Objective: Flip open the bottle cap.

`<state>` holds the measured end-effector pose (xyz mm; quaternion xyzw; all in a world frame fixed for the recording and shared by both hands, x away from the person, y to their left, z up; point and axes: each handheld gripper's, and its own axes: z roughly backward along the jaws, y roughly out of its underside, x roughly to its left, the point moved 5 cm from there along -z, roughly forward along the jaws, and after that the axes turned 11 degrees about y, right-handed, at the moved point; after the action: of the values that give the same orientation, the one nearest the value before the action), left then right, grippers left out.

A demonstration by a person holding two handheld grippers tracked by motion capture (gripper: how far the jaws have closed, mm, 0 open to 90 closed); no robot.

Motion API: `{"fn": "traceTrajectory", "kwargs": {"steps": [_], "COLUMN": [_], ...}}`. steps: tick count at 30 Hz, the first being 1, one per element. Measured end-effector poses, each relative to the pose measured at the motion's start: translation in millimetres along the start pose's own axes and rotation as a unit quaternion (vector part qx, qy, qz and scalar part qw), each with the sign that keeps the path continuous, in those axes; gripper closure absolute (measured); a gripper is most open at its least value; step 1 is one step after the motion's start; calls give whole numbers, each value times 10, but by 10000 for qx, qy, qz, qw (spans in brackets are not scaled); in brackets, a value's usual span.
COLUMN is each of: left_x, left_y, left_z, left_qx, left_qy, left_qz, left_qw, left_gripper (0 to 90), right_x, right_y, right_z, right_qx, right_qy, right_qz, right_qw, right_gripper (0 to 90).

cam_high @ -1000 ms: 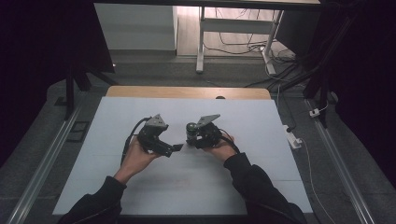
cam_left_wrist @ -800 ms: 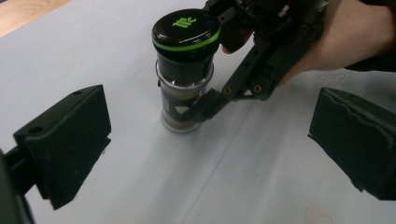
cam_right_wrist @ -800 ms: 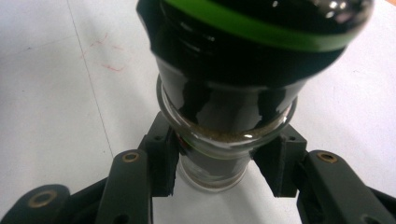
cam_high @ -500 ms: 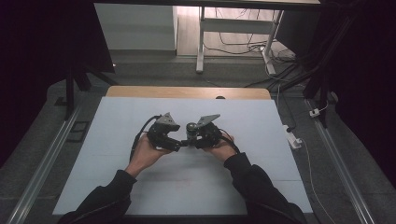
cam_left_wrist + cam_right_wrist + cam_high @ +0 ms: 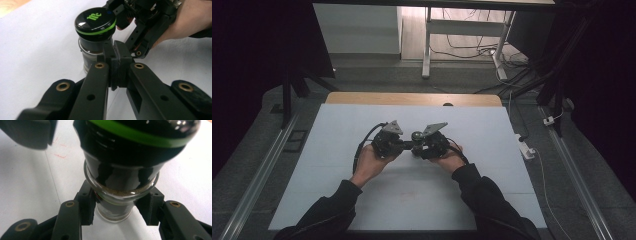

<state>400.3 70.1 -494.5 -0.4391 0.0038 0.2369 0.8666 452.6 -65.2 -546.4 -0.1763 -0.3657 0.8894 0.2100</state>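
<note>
A small glass jar (image 5: 96, 40) with a black lid ringed in green (image 5: 417, 135) stands upright on the white table (image 5: 337, 130). Some tan powder shows inside the jar (image 5: 120, 182). My right gripper (image 5: 120, 208) is shut on the jar's lower body, one pad on each side. My left gripper (image 5: 117, 58) is shut with nothing between its pads, its tips right against the jar's side below the lid. From above, the left gripper (image 5: 406, 145) and right gripper (image 5: 418, 148) meet tip to tip at mid-table.
A person's hands and dark sleeves (image 5: 482, 195) come in from the bottom. A wooden strip (image 5: 412, 99) runs along the table's far edge. Faint red marks (image 5: 60, 156) lie on the table surface beside the jar.
My left gripper has moved right across the table until its tips reach the jar. The right gripper has stayed put with the jar.
</note>
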Motion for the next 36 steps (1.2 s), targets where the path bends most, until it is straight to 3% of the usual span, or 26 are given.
{"fn": "traceTrajectory", "kwargs": {"steps": [20,36], "left_x": [29,151], "left_y": [-133,-217], "left_z": [-19,40], "left_qx": [-92,-197], "left_qy": [-35,-118], "left_qz": [135,281], "left_qw": [9999,9993], "left_gripper": [892,892], "right_x": [0,-2], "right_y": [4,5], "right_z": [0,-3], "right_qx": [0,-12], "right_qy": [3,-12], "right_qz": [-55,-76], "right_qw": [10000,10000], "right_gripper": [534,534]}}
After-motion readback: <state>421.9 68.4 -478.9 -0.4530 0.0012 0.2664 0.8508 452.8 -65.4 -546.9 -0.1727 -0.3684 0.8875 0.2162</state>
